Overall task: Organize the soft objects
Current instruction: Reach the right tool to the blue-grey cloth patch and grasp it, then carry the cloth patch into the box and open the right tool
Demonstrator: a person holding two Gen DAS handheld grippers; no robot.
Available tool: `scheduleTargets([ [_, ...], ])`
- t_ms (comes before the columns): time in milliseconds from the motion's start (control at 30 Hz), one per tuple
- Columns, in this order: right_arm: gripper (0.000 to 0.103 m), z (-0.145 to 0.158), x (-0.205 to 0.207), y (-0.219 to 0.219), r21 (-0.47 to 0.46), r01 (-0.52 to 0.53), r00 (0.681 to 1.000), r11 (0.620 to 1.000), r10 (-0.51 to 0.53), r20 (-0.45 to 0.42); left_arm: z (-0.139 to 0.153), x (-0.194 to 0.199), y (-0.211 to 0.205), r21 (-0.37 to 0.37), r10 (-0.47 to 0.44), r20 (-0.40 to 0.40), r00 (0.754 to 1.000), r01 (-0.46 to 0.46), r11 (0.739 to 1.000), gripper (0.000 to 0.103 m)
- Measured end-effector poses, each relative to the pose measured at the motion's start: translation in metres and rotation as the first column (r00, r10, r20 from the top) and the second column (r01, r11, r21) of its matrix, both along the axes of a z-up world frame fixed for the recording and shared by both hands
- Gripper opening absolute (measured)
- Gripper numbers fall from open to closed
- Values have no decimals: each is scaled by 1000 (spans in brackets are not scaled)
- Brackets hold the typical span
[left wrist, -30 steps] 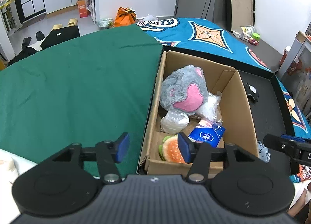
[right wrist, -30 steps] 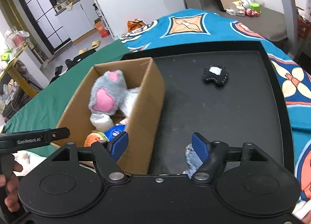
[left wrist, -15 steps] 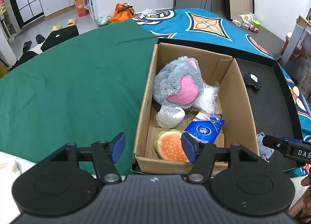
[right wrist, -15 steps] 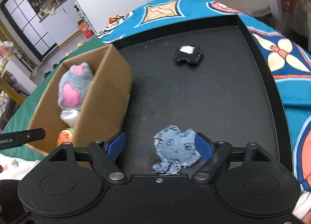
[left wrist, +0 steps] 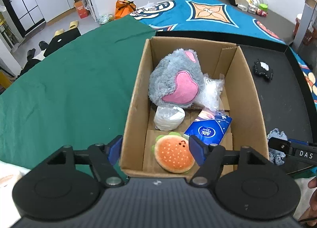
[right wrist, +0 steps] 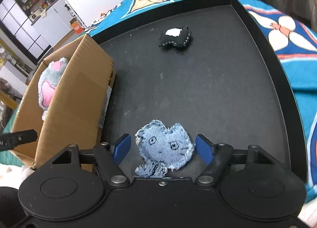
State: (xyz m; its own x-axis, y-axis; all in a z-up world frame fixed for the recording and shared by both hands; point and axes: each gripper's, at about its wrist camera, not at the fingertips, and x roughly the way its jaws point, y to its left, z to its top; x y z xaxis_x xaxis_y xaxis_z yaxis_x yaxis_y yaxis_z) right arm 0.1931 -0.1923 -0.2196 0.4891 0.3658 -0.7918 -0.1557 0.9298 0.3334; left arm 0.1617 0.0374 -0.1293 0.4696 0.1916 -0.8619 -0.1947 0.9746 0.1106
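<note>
A cardboard box (left wrist: 249, 97) holds a grey and pink plush (left wrist: 176, 79), a white pouch (left wrist: 168, 118), a clear bag (left wrist: 212, 93), a blue tissue pack (left wrist: 210, 131) and a burger plush (left wrist: 174, 153). My left gripper (left wrist: 155, 149) is open over the box's near end, its fingers either side of the burger plush. My right gripper (right wrist: 163, 147) is open, its fingers either side of a blue denim soft toy (right wrist: 165, 144) on the black tray (right wrist: 218, 97). A black soft toy (right wrist: 176, 37) lies farther back on the tray.
The box (right wrist: 75, 101) stands at the tray's left edge. A green cloth (left wrist: 65, 89) covers the table left of the box. A blue patterned cloth (left wrist: 208, 14) lies behind and right of the tray. The tray has a raised rim (right wrist: 277, 73).
My left gripper has moved right, over the box's near end. My right gripper has swung right and down from the box to the denim toy, which now sits between its fingers.
</note>
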Motion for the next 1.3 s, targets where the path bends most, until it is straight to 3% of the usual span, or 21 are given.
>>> scheduleTargets([
  [67,47,1,-1,3,-33,-12,1000,999,13,23,-1,2,-2,15,4,-10,1000,-4,1000,72],
  [133,44,2,-1,2,-56,-13,999,998,15,32,-1,5,-4,23,11,-18,1000,-10,1000,72],
  [333,27,4,1,-17,12,33,999,999,-33,4,0,6,-6,44,10,-28,1000,-9,999,72],
  [567,11,12,1,-29,24,57,998,998,-58,27,3,7,-9,57,7,-34,999,-5,998,72],
  [1300,8,69,-6,-32,44,76,987,996,-81,141,14,-10,7,7,7,13,1000,-7,1000,72],
])
